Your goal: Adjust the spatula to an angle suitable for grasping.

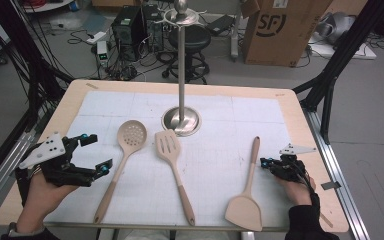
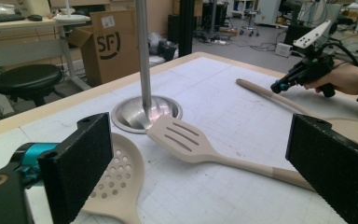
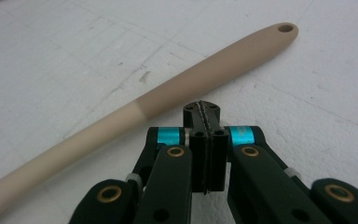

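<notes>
The beige spatula point(image 1: 247, 190) is seen on the worktop point(image 1: 300, 115), its handle just beside the right gripper point(image 1: 265, 162), whose jaws are pressed together on nothing. It is solid-bladed, with a hole at the handle's end. The left gripper point(image 1: 94, 152) is held wide apart.

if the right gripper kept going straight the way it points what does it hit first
Most likely the handle of the solid spatula. The shut right gripper points at it from close by, its tips just short of the handle in the right gripper view. Whether they already touch is hard to tell.
</notes>
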Demonstrator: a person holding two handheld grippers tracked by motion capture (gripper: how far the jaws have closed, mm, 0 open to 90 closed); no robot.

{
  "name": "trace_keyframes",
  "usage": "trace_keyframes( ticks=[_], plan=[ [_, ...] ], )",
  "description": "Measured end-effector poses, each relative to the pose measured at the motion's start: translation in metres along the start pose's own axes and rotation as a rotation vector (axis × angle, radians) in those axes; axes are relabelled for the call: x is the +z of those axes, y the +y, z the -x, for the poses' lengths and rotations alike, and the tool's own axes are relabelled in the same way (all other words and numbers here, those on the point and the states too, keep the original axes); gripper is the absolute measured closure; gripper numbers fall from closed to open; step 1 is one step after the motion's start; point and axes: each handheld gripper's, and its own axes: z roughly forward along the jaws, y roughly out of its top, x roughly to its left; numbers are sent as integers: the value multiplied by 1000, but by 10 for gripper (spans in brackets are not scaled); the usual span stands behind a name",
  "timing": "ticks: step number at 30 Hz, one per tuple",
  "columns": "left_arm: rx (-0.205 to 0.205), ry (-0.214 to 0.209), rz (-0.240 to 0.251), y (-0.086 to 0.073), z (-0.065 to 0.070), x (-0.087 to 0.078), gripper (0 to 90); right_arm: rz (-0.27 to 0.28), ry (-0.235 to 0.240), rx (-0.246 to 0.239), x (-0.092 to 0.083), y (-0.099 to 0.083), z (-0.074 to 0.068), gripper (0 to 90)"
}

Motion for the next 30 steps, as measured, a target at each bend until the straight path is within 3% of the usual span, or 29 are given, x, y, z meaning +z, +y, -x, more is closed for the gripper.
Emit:
trace_keyframes(
  ticks=[17, 30],
  plan=[
    [-15, 26, -5, -5, -1, -9, 78, -19, 27, -40, 13, 9, -2, 900],
    [-14, 44, -7, -6, -1, -17, 78, -34, 44, -74, 27, 21, -13, 900]
  ],
)
